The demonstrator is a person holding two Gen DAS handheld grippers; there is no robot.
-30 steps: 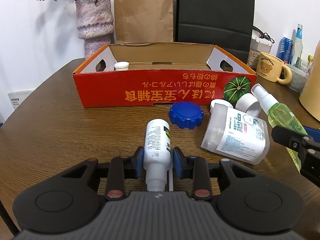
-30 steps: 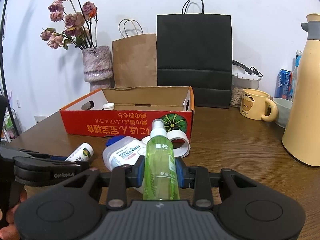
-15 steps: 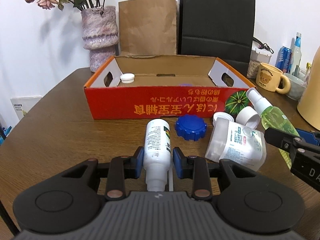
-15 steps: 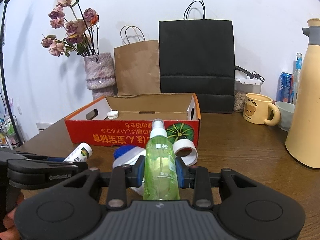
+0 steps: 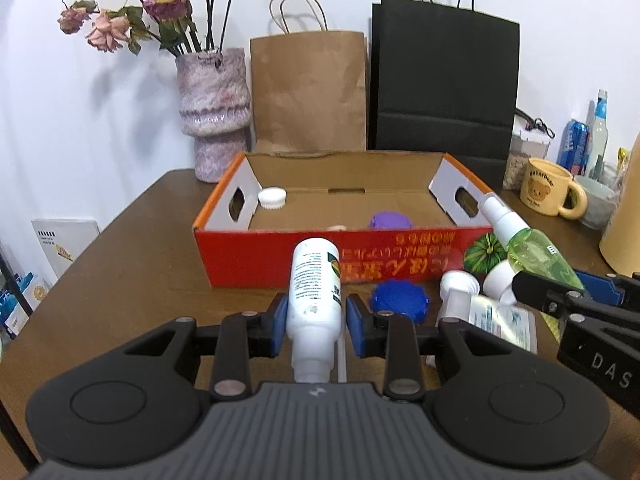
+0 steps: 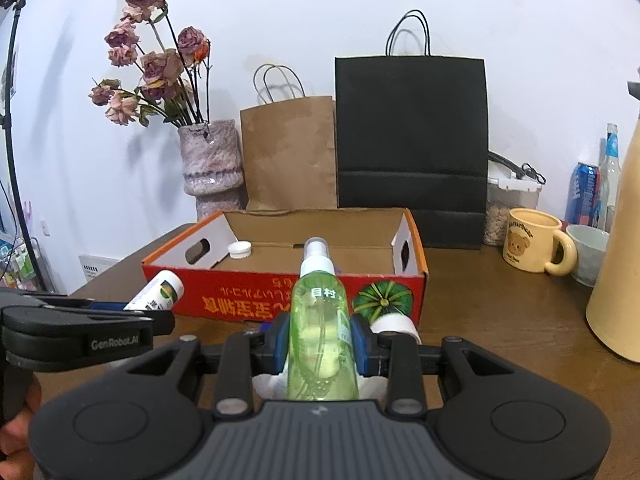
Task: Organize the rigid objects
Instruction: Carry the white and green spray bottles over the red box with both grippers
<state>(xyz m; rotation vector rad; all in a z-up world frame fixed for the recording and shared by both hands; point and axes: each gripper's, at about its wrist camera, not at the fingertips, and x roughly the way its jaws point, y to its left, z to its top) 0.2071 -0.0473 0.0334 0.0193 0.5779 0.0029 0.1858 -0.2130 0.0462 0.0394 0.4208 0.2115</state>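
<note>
My left gripper [image 5: 315, 314] is shut on a white bottle [image 5: 315, 280] and holds it above the table, in front of the red cardboard box [image 5: 256, 256]. My right gripper [image 6: 320, 340] is shut on a green spray bottle [image 6: 320, 320], also lifted before the box [image 6: 240, 300]. The spray bottle shows in the left wrist view [image 5: 532, 252] at the right; the white bottle shows in the right wrist view [image 6: 158, 292] at the left. Inside the box lie a white cap [image 5: 272, 199] and a purple lid [image 5: 390, 220].
On the table before the box lie a blue lid [image 5: 400, 300], a clear refill bottle [image 5: 488, 312] and a white tape roll [image 6: 394, 326]. Behind stand a vase [image 5: 214, 112], a brown bag [image 5: 308, 92] and a black bag [image 5: 444, 80]. A bear mug [image 6: 536, 246] and cream thermos [image 6: 620, 280] stand right.
Both grippers have risen with their bottles off the table and moved closer to the box. The box's inside now shows more.
</note>
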